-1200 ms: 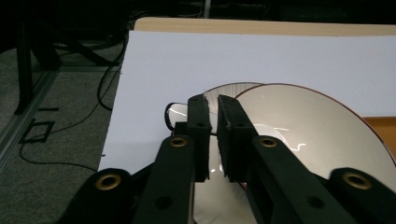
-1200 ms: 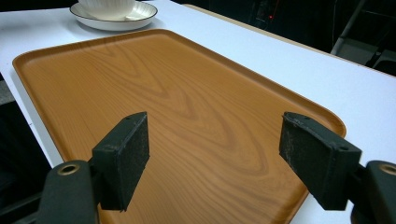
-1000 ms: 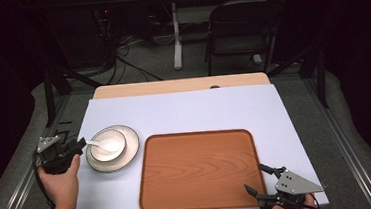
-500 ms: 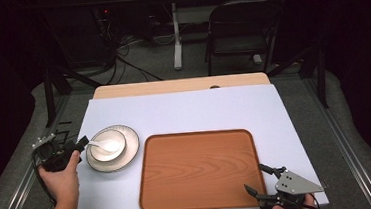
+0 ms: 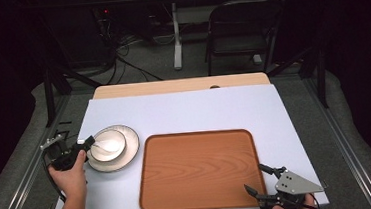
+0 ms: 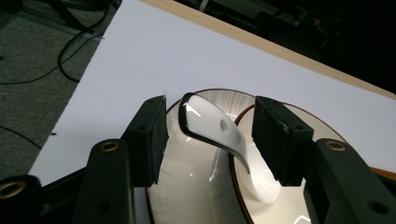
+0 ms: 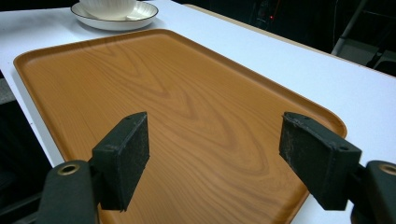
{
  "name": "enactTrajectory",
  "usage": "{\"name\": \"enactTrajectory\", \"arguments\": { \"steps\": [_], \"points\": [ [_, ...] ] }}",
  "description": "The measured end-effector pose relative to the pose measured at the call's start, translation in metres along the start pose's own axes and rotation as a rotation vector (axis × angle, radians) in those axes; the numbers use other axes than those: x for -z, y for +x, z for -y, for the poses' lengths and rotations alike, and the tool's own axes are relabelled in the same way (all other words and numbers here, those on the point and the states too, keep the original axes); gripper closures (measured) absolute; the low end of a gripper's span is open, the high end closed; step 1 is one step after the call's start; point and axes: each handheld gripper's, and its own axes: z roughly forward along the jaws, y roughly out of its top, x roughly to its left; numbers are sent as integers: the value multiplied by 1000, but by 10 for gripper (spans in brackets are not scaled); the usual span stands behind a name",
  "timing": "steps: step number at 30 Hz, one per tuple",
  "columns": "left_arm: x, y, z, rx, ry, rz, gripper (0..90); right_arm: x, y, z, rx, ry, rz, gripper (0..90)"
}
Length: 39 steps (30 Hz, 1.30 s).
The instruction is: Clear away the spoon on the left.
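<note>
A white ribbed bowl (image 5: 107, 144) stands on a dark-rimmed white plate (image 5: 130, 156) at the table's left. A white spoon (image 6: 212, 126) rests in the bowl (image 6: 187, 186), its handle sticking up over the rim. My left gripper (image 5: 87, 143) is at the plate's left edge, open. Its jaws have just been closing, with the spoon handle between them, clear of both pads (image 6: 152, 140). My right gripper (image 5: 255, 177) is open and holds nothing, hovering over the near right corner of the wooden tray (image 5: 196, 134).
The bare tray (image 7: 187, 107) takes up the table's near middle. White tabletop (image 5: 184, 109) stretches behind it. A black chair (image 5: 240, 30), cables and stand legs are on the floor beyond the far edge.
My left gripper has sunk slightly beside the plate, and its jaws stand wider around the spoon handle. The right gripper has stayed put.
</note>
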Motion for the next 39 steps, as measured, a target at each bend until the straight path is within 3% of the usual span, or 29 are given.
{"name": "enactTrajectory", "arguments": {
  "steps": [7, 12, 23, 32, 39],
  "points": [
    [-6, 1, 2, 8, 1, 10, 545, 0, 0, 0, 1, 1, -1, 240],
    [-7, -3, 2, -11, 0, 10, 627, 0, 0, 0, 0, 3, -1, 240],
    [-5, -4, -1, -22, -4, 14, 701, -1, 0, 0, -1, 5, -3, 240],
    [3, -5, -7, -3, -25, 51, 782, -1, 0, 0, -2, 7, -2, 239],
    [7, -8, -10, 10, -29, 102, 834, -1, 0, 0, -3, 9, -3, 239]
  ]
}}
